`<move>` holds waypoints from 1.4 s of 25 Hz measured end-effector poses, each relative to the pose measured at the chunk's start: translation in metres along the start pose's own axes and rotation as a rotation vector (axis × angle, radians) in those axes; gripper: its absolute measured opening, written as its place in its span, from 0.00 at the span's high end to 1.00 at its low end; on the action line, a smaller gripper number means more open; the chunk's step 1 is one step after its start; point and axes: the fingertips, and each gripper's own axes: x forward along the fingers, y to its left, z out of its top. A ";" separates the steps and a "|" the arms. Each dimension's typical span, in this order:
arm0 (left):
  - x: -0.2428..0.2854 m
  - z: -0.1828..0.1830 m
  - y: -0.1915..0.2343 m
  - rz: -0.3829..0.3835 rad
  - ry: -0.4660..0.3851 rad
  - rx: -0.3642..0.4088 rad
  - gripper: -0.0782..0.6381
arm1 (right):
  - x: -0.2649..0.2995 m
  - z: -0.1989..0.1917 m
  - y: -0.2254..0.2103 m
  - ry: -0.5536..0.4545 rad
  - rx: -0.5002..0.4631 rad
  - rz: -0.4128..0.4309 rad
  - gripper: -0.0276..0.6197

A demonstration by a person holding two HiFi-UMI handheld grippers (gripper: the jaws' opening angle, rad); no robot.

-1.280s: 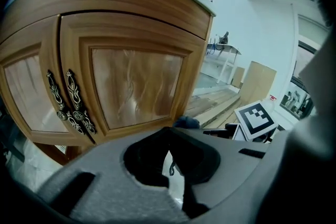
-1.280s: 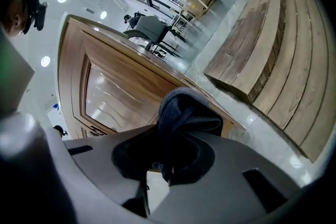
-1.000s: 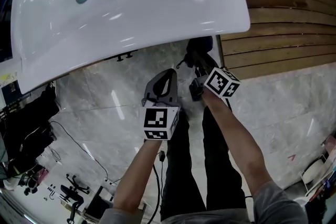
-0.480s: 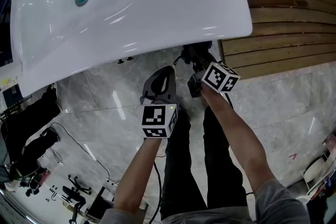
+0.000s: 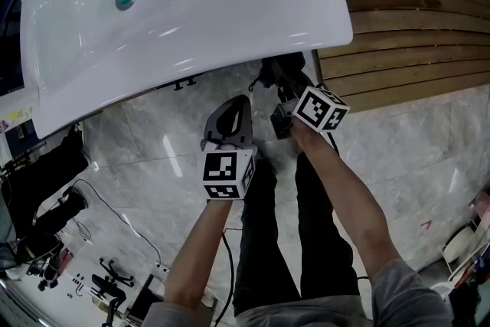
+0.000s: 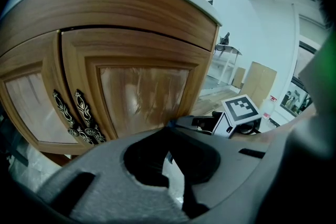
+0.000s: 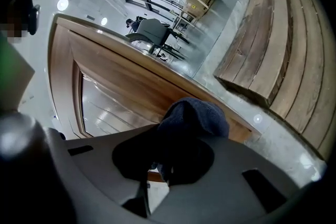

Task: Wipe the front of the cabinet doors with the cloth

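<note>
Jaws on my right gripper (image 7: 170, 136) pinch the dark cloth (image 7: 195, 113); left gripper (image 6: 171, 124) is closed up, empty. Sink (image 5: 230, 19) overhangs the cabinet doors (image 6: 142, 94).

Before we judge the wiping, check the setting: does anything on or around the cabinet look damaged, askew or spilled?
Nothing stands out. The cabinet doors are shut, their ornate handles side by side, and the right tool holds the dark blue cloth. Pale streaks on one panel may only be glare.
</note>
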 end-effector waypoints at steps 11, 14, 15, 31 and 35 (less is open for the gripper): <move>-0.018 0.021 -0.005 -0.004 -0.025 0.013 0.88 | -0.019 0.021 0.047 -0.012 -0.087 0.062 0.90; -0.025 0.026 -0.007 -0.004 -0.033 0.016 0.88 | -0.025 0.026 0.061 -0.014 -0.110 0.077 0.90; -0.027 0.028 -0.008 -0.003 -0.036 0.017 0.88 | -0.028 0.028 0.066 -0.014 -0.117 0.084 0.90; -0.062 0.087 -0.022 0.013 -0.135 0.030 0.88 | -0.057 0.059 0.138 0.005 -0.260 0.167 0.90; -0.068 0.096 -0.021 0.023 -0.152 0.030 0.88 | -0.062 0.063 0.150 0.019 -0.300 0.184 0.90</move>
